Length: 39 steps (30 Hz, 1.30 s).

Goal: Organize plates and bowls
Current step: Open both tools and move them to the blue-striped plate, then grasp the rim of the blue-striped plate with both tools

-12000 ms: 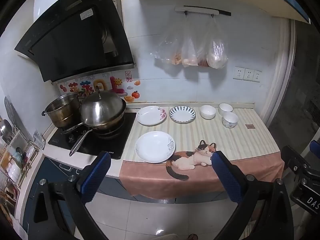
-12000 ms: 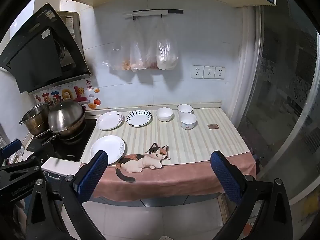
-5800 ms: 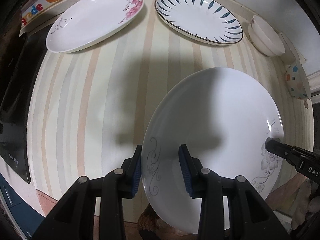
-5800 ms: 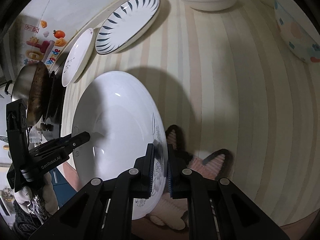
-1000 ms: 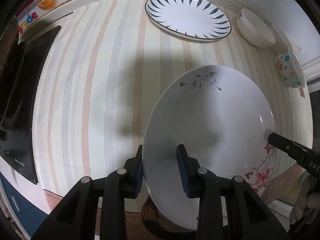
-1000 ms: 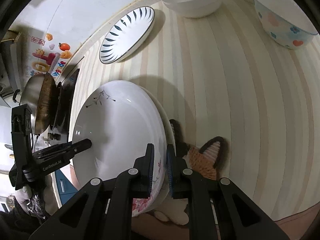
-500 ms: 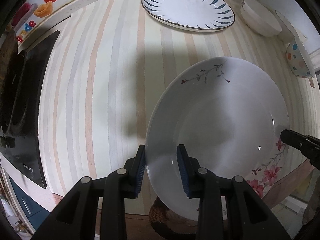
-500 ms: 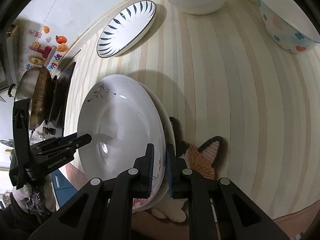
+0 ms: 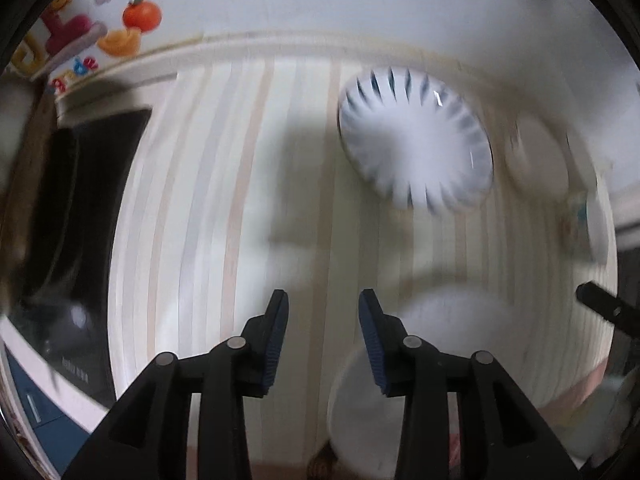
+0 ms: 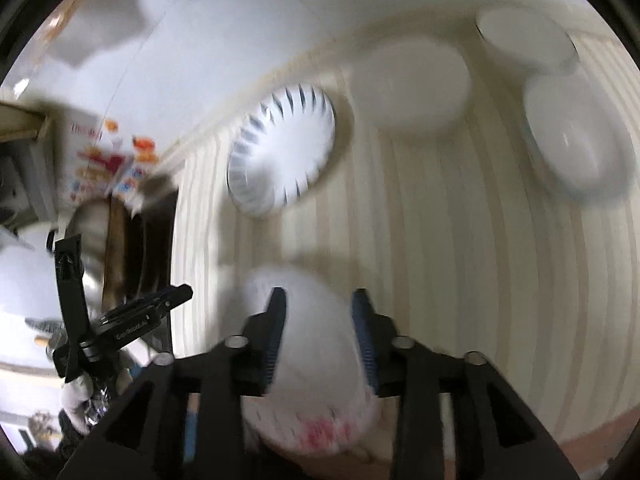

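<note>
Where both grippers held the flowered plate a moment ago, it now lies released. Striped worktop: carries all. Plate stack: near edge, flowered plate on top. Blue-rayed plate: by the wall, likely next. Bowls: far right, unstacked. Left gripper: narrow, opening, nothing between. Right gripper: opening, empty, above the stack.

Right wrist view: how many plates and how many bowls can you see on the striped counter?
Plates: 2, the blue-rayed plate and the floral plate; blur hides anything beneath it.
Bowls: 3, the middle white bowl, the rear white bowl and the right-hand bowl.
Total: 5.
</note>
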Motion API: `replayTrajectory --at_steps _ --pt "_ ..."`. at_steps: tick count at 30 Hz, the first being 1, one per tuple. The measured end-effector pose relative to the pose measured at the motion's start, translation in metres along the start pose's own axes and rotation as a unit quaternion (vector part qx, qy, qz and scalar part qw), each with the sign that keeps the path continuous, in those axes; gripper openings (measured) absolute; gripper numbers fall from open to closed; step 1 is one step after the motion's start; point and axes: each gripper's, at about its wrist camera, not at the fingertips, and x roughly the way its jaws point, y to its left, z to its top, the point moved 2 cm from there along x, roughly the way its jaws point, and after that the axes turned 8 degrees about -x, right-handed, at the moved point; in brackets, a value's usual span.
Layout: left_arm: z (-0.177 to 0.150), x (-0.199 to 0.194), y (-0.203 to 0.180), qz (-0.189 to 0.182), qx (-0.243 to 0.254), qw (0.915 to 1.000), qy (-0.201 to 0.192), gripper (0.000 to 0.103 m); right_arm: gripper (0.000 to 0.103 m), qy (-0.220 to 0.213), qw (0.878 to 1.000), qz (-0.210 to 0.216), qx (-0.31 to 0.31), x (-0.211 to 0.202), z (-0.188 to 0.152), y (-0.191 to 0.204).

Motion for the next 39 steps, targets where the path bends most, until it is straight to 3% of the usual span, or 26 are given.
replayTrajectory --at_steps 7,15,19,20,23,26,31,39 --pt "0.094 0.049 -0.007 -0.006 -0.003 0.9999 0.013 0.034 0.040 -0.002 0.999 -0.031 0.035 0.068 0.078 -0.002" --pt "0.135 0.096 -0.026 0.012 0.049 0.9982 0.032 0.034 0.040 0.021 0.997 -0.063 0.039 0.123 0.109 -0.012" --pt "0.140 0.110 -0.035 0.006 0.065 0.9972 0.037 0.034 0.038 0.024 0.997 -0.070 0.039 0.135 0.114 -0.013" --pt "0.141 0.113 -0.037 0.002 0.069 0.9969 0.036 0.033 0.033 0.026 0.996 -0.070 0.037 0.139 0.115 -0.013" --pt "0.143 0.118 -0.042 -0.013 0.076 0.9963 0.037 0.016 0.021 0.027 0.996 -0.080 0.028 0.142 0.116 -0.011" --pt "0.140 0.117 -0.047 0.004 0.086 0.9960 0.024 0.016 0.012 0.018 0.995 -0.094 0.016 0.145 0.116 -0.009" --pt "0.121 0.113 -0.050 0.003 0.089 0.9960 0.013 0.016 0.010 0.014 0.996 -0.089 0.007 0.143 0.111 -0.011" --pt "0.081 0.073 -0.039 -0.013 0.079 0.9967 -0.013 0.016 0.010 -0.004 0.997 -0.071 -0.001 0.112 0.101 -0.003"
